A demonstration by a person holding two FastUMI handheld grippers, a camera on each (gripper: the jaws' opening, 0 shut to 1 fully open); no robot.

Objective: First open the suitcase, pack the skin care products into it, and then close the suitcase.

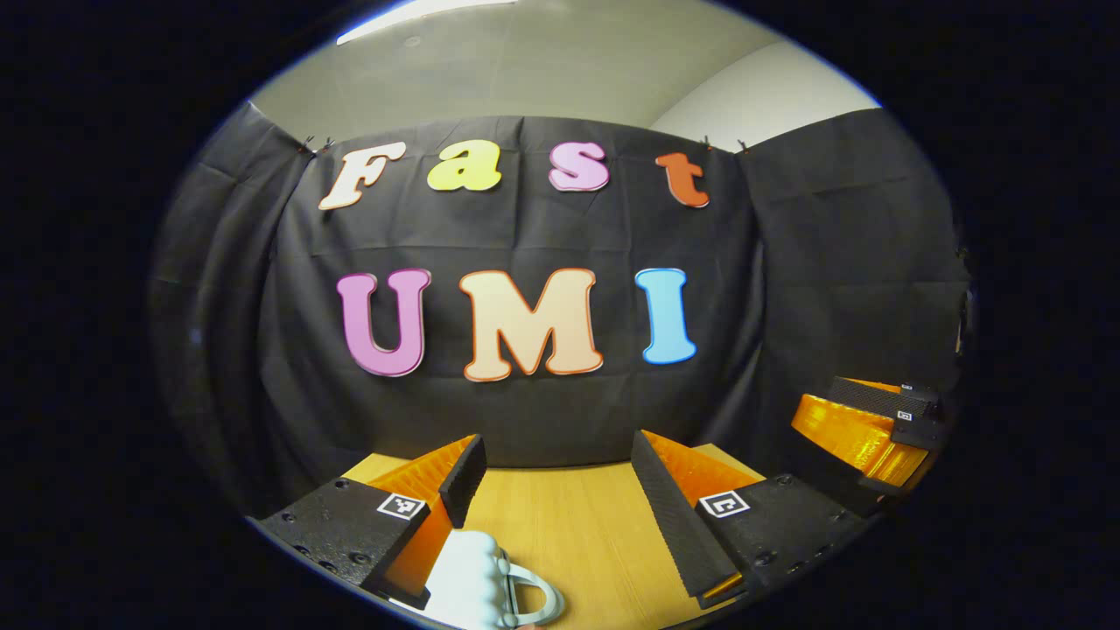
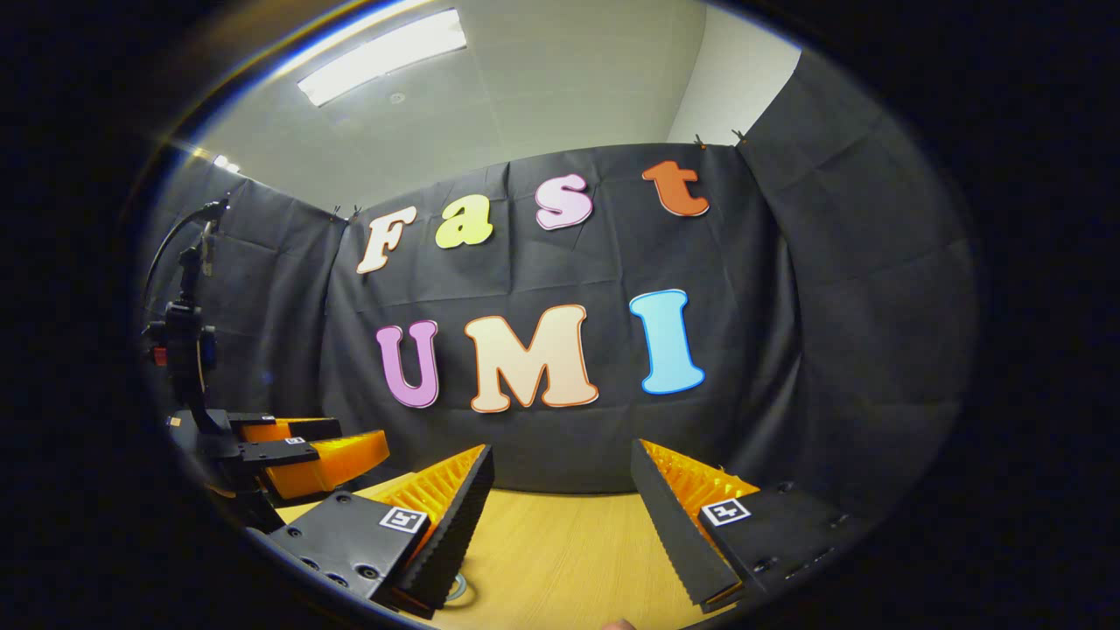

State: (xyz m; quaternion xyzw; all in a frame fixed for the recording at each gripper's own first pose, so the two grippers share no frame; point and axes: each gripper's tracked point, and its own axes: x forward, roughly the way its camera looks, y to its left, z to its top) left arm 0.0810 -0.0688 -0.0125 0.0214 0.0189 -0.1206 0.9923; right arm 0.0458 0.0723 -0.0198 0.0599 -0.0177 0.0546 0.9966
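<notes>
Left gripper (image 1: pixel 560 490) jaws spread wide, nothing between them, held above the wooden table (image 1: pixel 569 534) and aimed level at the booth wall. Right gripper (image 2: pixel 560 499) same: jaws apart, nothing held, pointing at the back cloth over the table's far edge.

Just below the left gripper's left finger (image 1: pixel 462 479): pale ridged object with a loop handle (image 1: pixel 486 582), near the table's near edge, cut off by the view. Could be the suitcase handle or one of the products; cannot tell. Not between the jaws, sits under and slightly left of them. Small ring-shaped bit (image 2: pixel 459 588) under the right gripper's left finger, too clipped to identify.

Suitcase body and skin care products not identifiable here. Task judged at the very start, opening not yet done.

Risks:
- Both cameras looking over the table rather than at it, so any descent is blind near the pale object; likely a finger landing on it and shoving it off the near edge.
- Grippers close side by side; converging on one handle risks a knock.
</notes>
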